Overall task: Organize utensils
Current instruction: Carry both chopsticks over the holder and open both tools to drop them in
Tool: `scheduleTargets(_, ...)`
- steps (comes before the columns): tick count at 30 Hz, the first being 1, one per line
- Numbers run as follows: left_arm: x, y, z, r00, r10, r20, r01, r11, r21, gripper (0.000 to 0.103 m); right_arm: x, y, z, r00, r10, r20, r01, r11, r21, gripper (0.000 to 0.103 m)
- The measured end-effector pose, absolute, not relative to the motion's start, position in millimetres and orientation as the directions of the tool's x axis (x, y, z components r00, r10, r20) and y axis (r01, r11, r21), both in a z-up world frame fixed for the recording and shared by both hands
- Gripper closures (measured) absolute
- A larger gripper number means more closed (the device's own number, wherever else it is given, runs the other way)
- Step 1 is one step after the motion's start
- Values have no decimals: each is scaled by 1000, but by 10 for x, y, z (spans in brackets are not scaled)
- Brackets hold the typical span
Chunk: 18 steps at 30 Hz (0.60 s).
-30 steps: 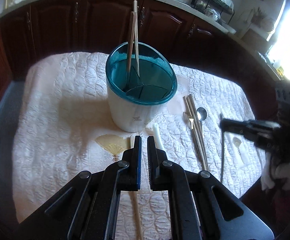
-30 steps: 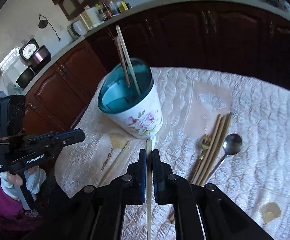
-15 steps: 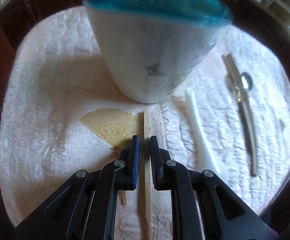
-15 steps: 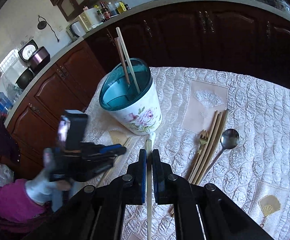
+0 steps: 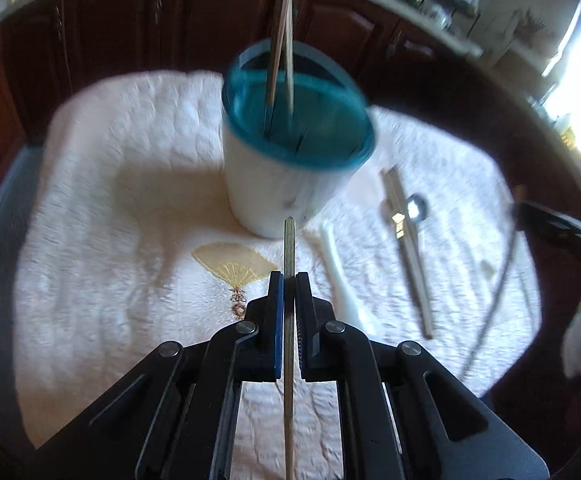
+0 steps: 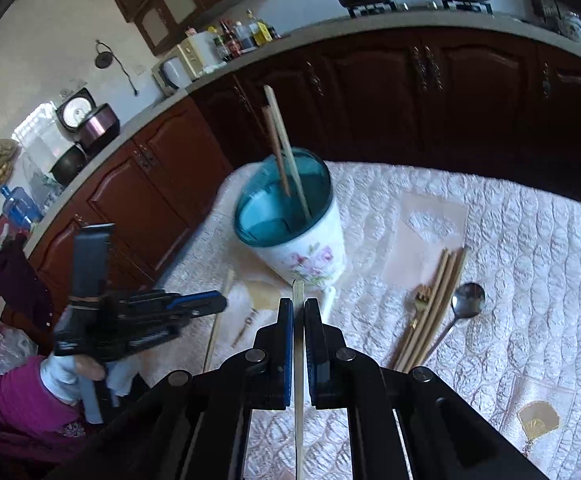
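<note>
Hand-held gripper (image 5: 287, 280) facing utensil holder (image 5: 290, 184), spoon (image 5: 416, 207) aside

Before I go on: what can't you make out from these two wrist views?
- Holder compartments: left wrist view, motion blur.
- Lower ends of the chopsticks in it: both views, hidden by its wall.
- Rear of each held chopstick: cut off by the bottom edge.

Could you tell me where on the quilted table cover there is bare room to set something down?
The widest free patch is left of the utensil holder, from the fan embroidery out to the cover's left edge. The far right corner beyond the spoon is also bare. It is crowded right of the holder: white spoon, fork, chopstick bundle.
</note>
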State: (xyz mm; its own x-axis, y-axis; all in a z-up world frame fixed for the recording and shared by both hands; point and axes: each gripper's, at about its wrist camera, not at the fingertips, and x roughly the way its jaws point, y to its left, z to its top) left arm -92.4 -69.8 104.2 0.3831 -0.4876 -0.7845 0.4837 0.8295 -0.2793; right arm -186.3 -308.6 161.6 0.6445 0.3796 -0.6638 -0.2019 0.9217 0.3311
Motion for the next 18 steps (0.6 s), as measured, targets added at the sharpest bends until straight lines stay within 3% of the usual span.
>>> scheduleTargets(18, -1222, -137, 2598, 533, -610, -587, 552, 776, -306, 99, -1801, -3006, 2492, 728, 416, -544, -303, 908, 289, 98)
